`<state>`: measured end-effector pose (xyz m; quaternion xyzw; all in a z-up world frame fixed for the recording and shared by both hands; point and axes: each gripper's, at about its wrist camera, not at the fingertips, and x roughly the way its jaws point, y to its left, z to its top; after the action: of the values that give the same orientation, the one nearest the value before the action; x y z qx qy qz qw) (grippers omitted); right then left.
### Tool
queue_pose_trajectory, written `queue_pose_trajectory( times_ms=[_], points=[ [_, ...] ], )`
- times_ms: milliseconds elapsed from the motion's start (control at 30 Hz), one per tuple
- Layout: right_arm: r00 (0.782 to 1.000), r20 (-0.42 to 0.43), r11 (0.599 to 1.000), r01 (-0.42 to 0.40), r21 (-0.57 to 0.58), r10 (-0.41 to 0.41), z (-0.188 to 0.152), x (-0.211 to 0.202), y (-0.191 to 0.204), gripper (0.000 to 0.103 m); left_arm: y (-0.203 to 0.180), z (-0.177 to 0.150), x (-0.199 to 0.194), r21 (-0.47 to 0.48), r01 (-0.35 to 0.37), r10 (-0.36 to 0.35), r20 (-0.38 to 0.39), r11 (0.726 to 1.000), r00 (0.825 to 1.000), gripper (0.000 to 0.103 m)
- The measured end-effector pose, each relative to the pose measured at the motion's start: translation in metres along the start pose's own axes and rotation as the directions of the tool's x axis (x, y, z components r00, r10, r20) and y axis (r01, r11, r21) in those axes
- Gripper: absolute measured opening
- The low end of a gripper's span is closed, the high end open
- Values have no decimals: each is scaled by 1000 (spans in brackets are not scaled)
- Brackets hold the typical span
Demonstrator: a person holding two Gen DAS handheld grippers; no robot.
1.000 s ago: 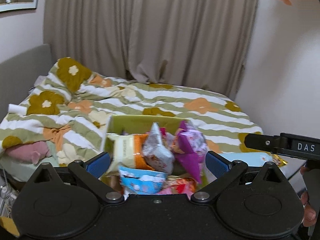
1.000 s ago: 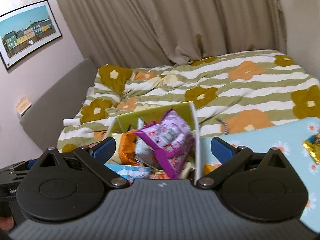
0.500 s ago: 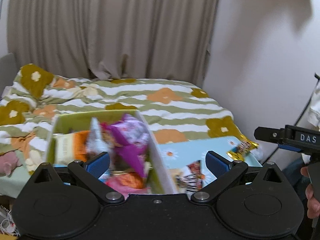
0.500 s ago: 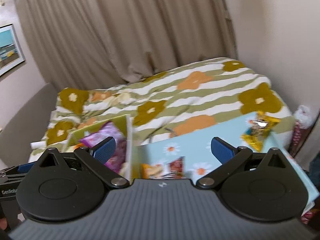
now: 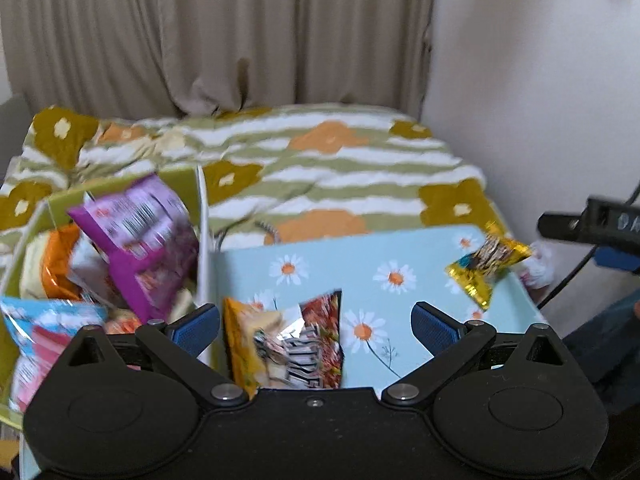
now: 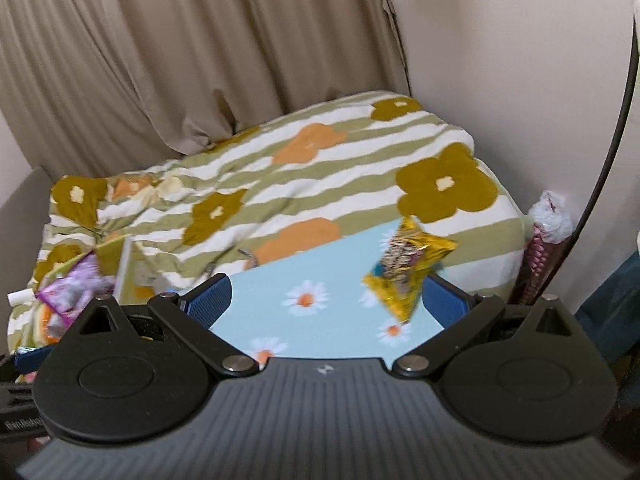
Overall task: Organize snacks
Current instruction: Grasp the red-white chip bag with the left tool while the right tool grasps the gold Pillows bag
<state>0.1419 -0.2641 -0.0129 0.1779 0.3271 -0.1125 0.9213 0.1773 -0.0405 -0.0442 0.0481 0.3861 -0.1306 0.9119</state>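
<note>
Two hand-held grippers hover over a light-blue daisy-print mat (image 5: pixel 400 252) laid across a bed with a striped, flowered quilt (image 5: pixel 328 172). The left gripper (image 5: pixel 316 326) has its blue-padded jaws spread wide and holds nothing; a small cluster of snack packets (image 5: pixel 296 344), orange, silver-striped and red, lies on the mat between its fingers, at about 6 o'clock in the left wrist view. The right gripper (image 6: pixel 326 296) is likewise released, jaws wide apart and empty.

A gold packet (image 5: pixel 486 262) lies on the mat's far right corner, at about 2 o'clock in the left view. In the right wrist view the same packet (image 6: pixel 406 270) appears near 3 o'clock, just inside the right-hand finger (image 6: pixel 444 300); whether the finger touches it cannot be told.

At 9 o'clock in the left view a green box (image 5: pixel 182 184) stands beside the mat, its white side wall right at the mat's left edge. It is heaped with snacks: a purple bag (image 5: pixel 140 240) tilted on top, an orange packet (image 5: pixel 56 260) behind it to the left, and a blue-and-pink bag (image 5: pixel 44 332) nearest the camera. The box contents are blurred. In the right view the box (image 6: pixel 112 256) sits at 9 o'clock, well apart from the gold packet.

Beige curtains (image 5: pixel 224 36) hang behind the bed. The right gripper's body (image 5: pixel 592 226) juts in at 3 o'clock of the left view.
</note>
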Motion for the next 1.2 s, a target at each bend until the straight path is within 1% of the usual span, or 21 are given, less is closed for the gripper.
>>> queue_pose_trajectory(
  times_ms=[133, 200, 267, 300, 433, 533, 667, 733, 867, 1033, 1100, 1200],
  points=[
    [999, -44, 1000, -13, -19, 12, 9, 32, -26, 103, -19, -5, 32, -28, -72, 70, -56, 997, 996, 103],
    [997, -74, 999, -25, -38, 22, 12, 52, -35, 103, -27, -8, 47, -35, -120, 117, -76, 992, 990, 103],
    [994, -107, 998, -36, -58, 30, 13, 73, -42, 103, -33, -12, 62, -39, -184, 180, -87, 982, 980, 103],
    [992, -123, 997, -42, -66, 33, 14, 83, -45, 103, -35, -14, 70, -39, -205, 200, -99, 978, 975, 103],
    [984, -173, 993, -60, -98, 42, 15, 123, -56, 103, -41, -20, 99, -31, -263, 257, -135, 964, 957, 103],
    [980, -196, 990, -64, -125, 39, 15, 152, -60, 103, -45, -22, 118, 14, -305, 303, -153, 952, 941, 103],
    [979, -200, 983, -67, -171, 32, 18, 177, -62, 103, -53, -23, 137, 96, -362, 373, -147, 927, 916, 103],
    [975, -217, 979, -84, -185, 43, 19, 189, -62, 103, -54, -22, 144, 128, -380, 396, -140, 916, 908, 103],
    [967, -243, 972, -122, -200, 71, 18, 208, -59, 103, -55, -20, 153, 161, -423, 443, -120, 892, 888, 103],
    [961, -260, 967, -151, -206, 95, 19, 219, -57, 103, -56, -14, 163, 220, -481, 507, -82, 849, 858, 103],
    [959, -266, 966, -156, -207, 98, 20, 223, -57, 103, -56, -14, 167, 243, -503, 534, -82, 830, 841, 103],
    [955, -279, 965, -161, -204, 101, 20, 227, -58, 103, -51, -16, 173, 253, -493, 531, -113, 833, 840, 102]
  ],
)
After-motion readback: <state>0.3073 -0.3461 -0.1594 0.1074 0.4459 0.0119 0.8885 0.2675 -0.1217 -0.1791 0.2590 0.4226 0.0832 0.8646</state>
